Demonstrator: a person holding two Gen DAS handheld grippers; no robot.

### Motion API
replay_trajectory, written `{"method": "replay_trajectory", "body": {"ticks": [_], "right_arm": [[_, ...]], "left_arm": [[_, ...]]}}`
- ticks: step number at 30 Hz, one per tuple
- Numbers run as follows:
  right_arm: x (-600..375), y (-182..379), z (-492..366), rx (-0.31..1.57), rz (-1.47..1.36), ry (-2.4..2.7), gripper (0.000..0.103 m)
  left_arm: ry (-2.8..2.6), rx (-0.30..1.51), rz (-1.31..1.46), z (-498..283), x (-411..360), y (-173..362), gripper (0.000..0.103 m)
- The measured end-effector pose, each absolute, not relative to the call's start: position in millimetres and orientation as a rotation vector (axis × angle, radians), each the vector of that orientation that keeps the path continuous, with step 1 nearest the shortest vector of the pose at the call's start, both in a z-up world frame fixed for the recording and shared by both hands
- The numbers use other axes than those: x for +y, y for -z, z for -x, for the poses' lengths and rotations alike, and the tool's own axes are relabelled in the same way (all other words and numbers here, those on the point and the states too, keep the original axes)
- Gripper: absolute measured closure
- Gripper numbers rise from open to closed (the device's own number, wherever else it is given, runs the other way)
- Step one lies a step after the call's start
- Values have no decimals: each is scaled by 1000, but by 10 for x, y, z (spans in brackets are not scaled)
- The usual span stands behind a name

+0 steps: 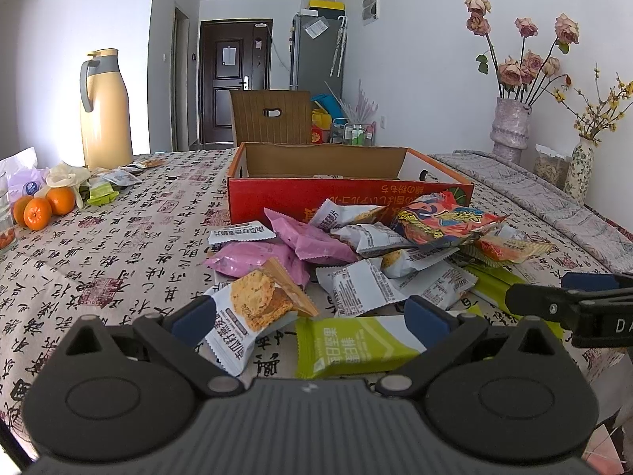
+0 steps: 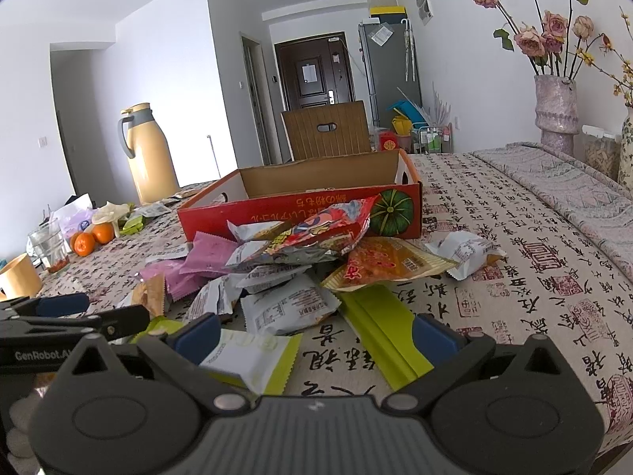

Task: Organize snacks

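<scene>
A heap of snack packets [image 1: 368,245] lies on the patterned tablecloth in front of an open red cardboard box [image 1: 344,198], also seen in the right wrist view [image 2: 277,209]. The heap holds pink, white, orange and colourful red wrappers. My left gripper [image 1: 311,318] is open and low over the table; a white cracker packet [image 1: 253,316] and a green packet [image 1: 356,342] lie loose between its fingers. My right gripper [image 2: 316,336] is open too, with a green-and-white packet [image 2: 253,360] and a long green packet [image 2: 379,328] lying between its fingers. Each gripper shows at the edge of the other's view.
A yellow thermos jug [image 1: 105,114], oranges [image 1: 43,208] and small packets sit at the far left. A glass [image 2: 49,245] and a wooden cup [image 2: 18,277] stand nearer left. Vases with flowers [image 1: 510,126] and a folded grey cloth [image 1: 554,194] are on the right. A chair [image 1: 271,116] stands behind the box.
</scene>
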State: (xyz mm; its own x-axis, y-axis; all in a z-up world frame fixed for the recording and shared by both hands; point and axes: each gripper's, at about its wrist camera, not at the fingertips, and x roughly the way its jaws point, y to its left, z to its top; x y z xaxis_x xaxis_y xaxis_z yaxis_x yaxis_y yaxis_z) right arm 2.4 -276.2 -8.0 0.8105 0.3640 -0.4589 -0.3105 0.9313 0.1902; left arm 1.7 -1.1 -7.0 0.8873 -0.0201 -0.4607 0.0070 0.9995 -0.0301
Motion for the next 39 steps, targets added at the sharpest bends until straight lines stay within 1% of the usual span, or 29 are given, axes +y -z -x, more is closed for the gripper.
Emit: {"method": "replay_trajectory", "body": {"ticks": [29, 36, 39], "right_arm": [[-2844, 68, -34, 499, -128, -341, 0], [-2921, -20, -161, 462, -110, -289, 0], [-2895, -66, -294, 477, -71, -283, 0]], "left_arm": [[11, 488, 37, -44, 10, 84, 0], [0, 497, 41, -115, 31, 74, 0], [-9, 501, 44, -154, 47, 69, 0]]}}
